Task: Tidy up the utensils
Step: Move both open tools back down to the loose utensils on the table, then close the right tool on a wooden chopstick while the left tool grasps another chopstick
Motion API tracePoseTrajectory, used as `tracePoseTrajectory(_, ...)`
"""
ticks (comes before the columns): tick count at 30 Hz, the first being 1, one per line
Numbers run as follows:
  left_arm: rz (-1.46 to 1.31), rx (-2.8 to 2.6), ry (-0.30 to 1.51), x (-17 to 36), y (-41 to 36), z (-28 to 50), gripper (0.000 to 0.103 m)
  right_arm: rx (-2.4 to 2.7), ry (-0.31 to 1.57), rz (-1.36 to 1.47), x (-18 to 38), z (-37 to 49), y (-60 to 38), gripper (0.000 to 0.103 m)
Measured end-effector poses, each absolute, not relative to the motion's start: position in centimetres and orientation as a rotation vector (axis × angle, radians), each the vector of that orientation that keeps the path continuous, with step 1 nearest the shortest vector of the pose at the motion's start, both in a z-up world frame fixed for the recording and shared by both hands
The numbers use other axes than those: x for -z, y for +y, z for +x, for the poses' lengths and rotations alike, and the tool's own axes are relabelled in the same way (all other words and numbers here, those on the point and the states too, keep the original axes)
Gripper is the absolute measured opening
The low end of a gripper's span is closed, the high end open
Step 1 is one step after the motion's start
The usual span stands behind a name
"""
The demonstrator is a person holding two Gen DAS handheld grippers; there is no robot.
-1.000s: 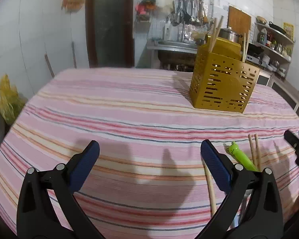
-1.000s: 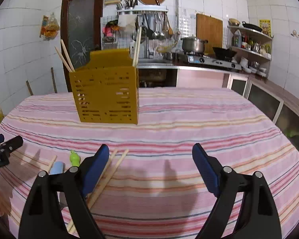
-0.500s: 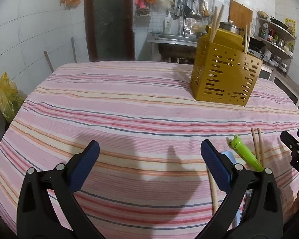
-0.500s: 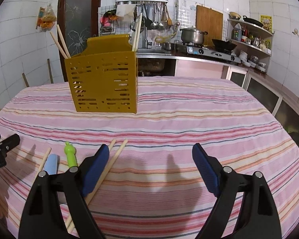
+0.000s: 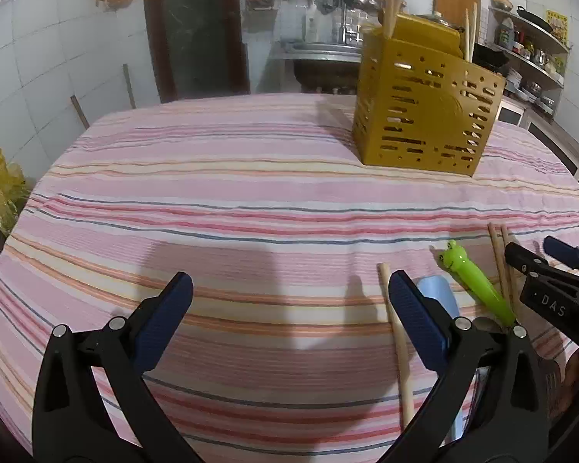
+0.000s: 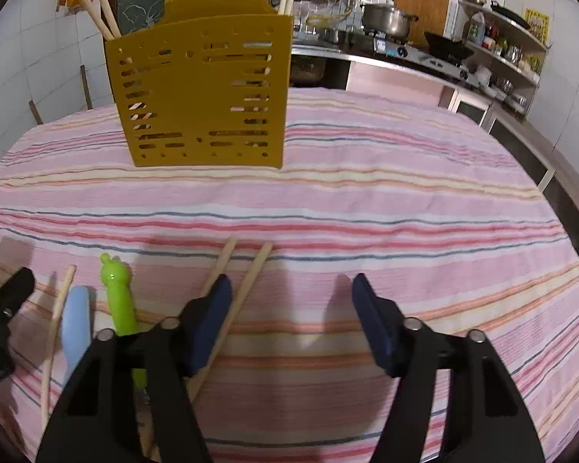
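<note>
Right wrist view: right gripper (image 6: 291,318), lower centre, jaws parted with nothing between them, having just been closing. Its left finger (image 6: 208,320) covers the lower ends of two chopsticks (image 6: 256,270). Green frog-handled utensil (image 6: 117,297) and pale blue handle (image 6: 75,324), lower left, are cut off by the gripper body. Yellow utensil holder (image 6: 204,96), upper left, stands on the striped tablecloth (image 6: 405,200). Left wrist view: left gripper (image 5: 289,320), jaws released and empty; its right finger (image 5: 415,316) hides part of a single chopstick (image 5: 399,347).
</note>
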State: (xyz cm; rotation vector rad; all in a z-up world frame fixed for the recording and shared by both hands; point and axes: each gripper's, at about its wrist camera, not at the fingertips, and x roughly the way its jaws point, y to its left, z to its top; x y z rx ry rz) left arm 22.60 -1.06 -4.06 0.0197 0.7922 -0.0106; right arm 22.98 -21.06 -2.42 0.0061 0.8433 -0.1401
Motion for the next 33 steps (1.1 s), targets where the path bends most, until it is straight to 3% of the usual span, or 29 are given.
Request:
tracePoseTrajectory(5, 0.021, 0.019, 0.798, 4.2, -1.4, 22.6, 0.098, 0.105, 0.874, 0.020, 2.5, 23.0, -20.4, 0.034)
tracePoseTrajectory(14, 0.008, 0.025, 0.811, 4.5, -1.2, 22.8, 0.098, 0.155, 0.978, 0.016, 2.8, 25.4, -19.0, 0.030)
tracePoseTrajectory(16, -0.003, 0.023, 0.810, 4.6, -1.0, 22.7, 0.098, 0.147, 0.971, -0.006, 2.7, 25.4, -18.4, 0.016)
tracePoseTrajectory(20, -0.002, 0.023, 0.807, 4.6, -1.0, 22.6, 0.098, 0.127, 0.961, -0.017, 2.5, 24.7, -18.4, 0.007)
tracePoseTrajectory(33, 0.017, 0.055, 0.792, 4.3, -1.7, 21.8, 0.098, 0.015, 0.922, -0.063, 2.7, 21.6, -19.6, 0.007)
